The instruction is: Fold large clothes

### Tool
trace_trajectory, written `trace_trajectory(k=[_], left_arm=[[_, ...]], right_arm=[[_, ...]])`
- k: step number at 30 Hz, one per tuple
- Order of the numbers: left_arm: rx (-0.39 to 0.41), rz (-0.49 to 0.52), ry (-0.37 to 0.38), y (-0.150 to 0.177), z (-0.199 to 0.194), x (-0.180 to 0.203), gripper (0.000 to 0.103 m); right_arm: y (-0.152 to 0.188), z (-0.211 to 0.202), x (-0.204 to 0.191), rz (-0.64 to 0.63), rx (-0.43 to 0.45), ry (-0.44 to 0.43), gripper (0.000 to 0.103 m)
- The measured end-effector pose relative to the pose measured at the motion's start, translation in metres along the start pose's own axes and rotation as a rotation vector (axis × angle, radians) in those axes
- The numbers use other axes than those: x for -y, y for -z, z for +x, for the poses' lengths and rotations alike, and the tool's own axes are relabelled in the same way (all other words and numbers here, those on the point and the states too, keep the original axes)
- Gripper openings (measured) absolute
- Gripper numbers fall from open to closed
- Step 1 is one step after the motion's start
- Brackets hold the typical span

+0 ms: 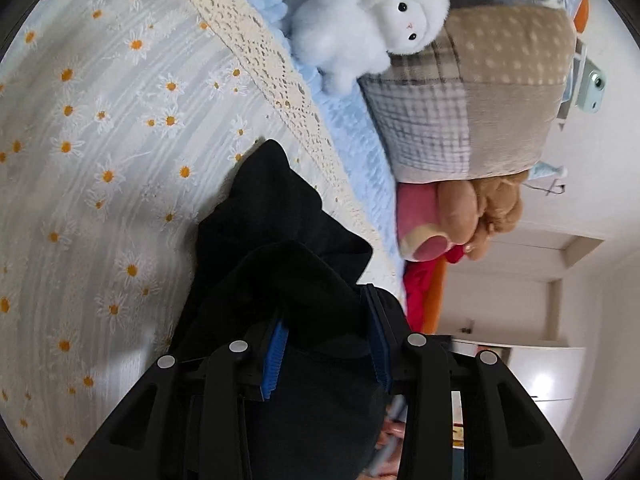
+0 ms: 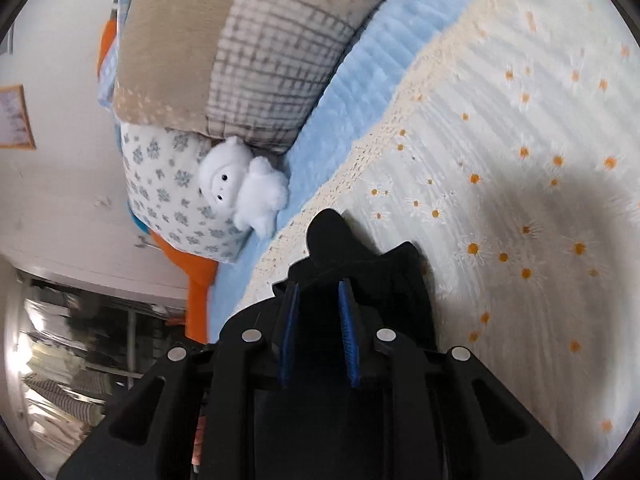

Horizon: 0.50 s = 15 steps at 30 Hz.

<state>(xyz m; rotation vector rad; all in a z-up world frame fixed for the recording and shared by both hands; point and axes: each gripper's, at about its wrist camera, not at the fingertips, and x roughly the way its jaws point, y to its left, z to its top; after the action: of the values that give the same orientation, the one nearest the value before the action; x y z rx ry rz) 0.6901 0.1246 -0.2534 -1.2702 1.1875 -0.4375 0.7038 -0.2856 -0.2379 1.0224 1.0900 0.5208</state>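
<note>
A black garment [image 1: 276, 232] hangs bunched between the blue pads of my left gripper [image 1: 326, 312], held above the daisy-print bedspread [image 1: 100, 160]. In the right wrist view another part of the black garment [image 2: 332, 240] sticks out between the blue pads of my right gripper [image 2: 318, 292], also lifted over the bedspread [image 2: 520, 160]. Both grippers are shut on the cloth, with thick folds between the pads. The rest of the garment is hidden below the grippers.
A white plush toy [image 1: 372, 28] [image 2: 248, 192], a patchwork pillow [image 1: 472, 92] [image 2: 248, 48], a snowflake-print pillow [image 2: 172, 200] and a brown plush toy [image 1: 472, 216] lie at the head of the bed on a light blue blanket [image 1: 352, 136] [image 2: 372, 80]. A wall and wardrobe lie beyond.
</note>
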Motion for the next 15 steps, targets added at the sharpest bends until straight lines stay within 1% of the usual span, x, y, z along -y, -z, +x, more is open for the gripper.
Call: trace_trajectory(k=[1,2,3,4,5,6,7,8,9,11,12,13,14,15], left_arm=[[-0.003,0.003,0.011,0.002,-0.002,-0.001,0.041],[-0.005,0.018,0.014,0.004,-0.005,0.001,0.042],[0.000,0.036,0.012,0.006,-0.009,0.004,0.043],[0.033,0.069,0.001,0.012,-0.018,0.011,0.051],[0.080,0.118,-0.012,0.018,-0.027,0.020,0.059],[0.131,0.171,-0.022,0.025,-0.038,0.028,0.075],[0.192,0.228,-0.017,0.033,-0.052,0.036,0.078],[0.226,0.255,-0.004,0.040,-0.063,0.039,0.078],[0.236,0.257,-0.013,0.045,-0.070,0.040,0.080],[0.198,0.227,-0.108,0.054,-0.075,0.033,0.080],[0.183,0.236,-0.132,0.057,-0.075,0.032,0.080],[0.178,0.275,-0.179,0.066,-0.077,0.032,0.079],[0.186,0.309,-0.203,0.072,-0.080,0.032,0.079],[0.187,0.359,-0.236,0.082,-0.080,0.034,0.079]], right_arm=[[0.001,0.001,0.002,0.004,0.002,-0.055,0.042],[0.003,-0.001,0.000,-0.004,0.008,-0.099,0.052],[0.005,-0.005,-0.008,-0.035,0.029,-0.151,0.074],[0.008,-0.007,-0.018,-0.076,0.041,-0.172,0.085],[0.012,-0.007,-0.034,-0.141,0.064,-0.163,0.089],[0.017,-0.005,-0.047,-0.202,0.076,-0.145,0.091],[0.021,-0.002,-0.057,-0.257,0.094,-0.126,0.092],[0.026,0.005,-0.064,-0.275,0.101,-0.130,0.092],[0.028,0.010,-0.067,-0.271,0.098,-0.135,0.092],[0.029,0.006,-0.069,-0.257,0.079,-0.115,0.092],[0.028,-0.003,-0.072,-0.269,0.052,-0.107,0.091],[0.028,-0.011,-0.075,-0.284,0.028,-0.103,0.090],[0.029,-0.024,-0.080,-0.310,-0.001,-0.088,0.090],[0.032,-0.042,-0.087,-0.365,-0.015,-0.050,0.090]])
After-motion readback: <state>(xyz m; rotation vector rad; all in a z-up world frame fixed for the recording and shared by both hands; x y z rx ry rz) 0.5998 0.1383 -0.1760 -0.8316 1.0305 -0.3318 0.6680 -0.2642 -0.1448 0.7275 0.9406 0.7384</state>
